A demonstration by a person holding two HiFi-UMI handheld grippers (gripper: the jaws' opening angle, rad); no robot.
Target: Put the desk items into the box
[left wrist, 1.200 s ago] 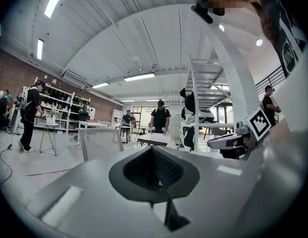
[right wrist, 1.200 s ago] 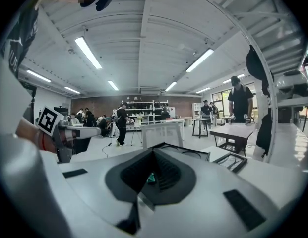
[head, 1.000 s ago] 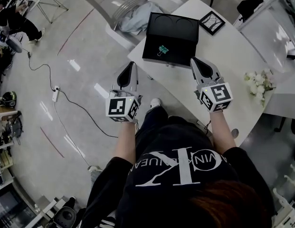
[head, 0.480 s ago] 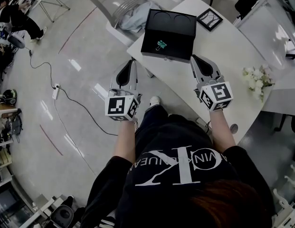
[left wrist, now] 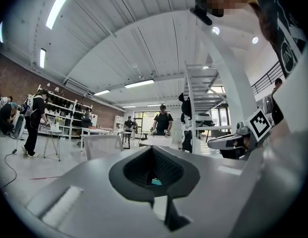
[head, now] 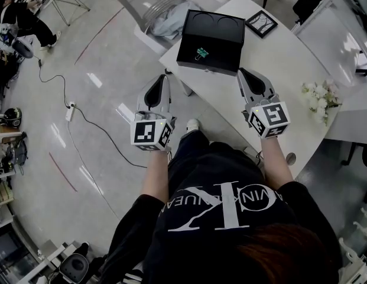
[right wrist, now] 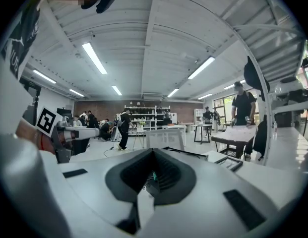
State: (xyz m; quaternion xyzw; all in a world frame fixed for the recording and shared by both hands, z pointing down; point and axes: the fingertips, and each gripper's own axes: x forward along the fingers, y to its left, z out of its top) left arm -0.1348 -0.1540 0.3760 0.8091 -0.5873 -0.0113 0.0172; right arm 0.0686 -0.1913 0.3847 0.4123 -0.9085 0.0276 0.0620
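My left tool (head: 163, 80) and right tool (head: 243, 74) are each pressed together on nothing and held close to my body, since, I judge, nothing needs carrying now. The box (head: 221, 57) sits open on the desk (head: 283, 76) just ahead between them, with the green clip (head: 201, 54) already inside.

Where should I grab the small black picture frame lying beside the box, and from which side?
Take the picture frame by its near edge, with the right gripper coming down from above and its jaws straddling the rim. It lies flat on the table, so only the thin border likely offers a hold.
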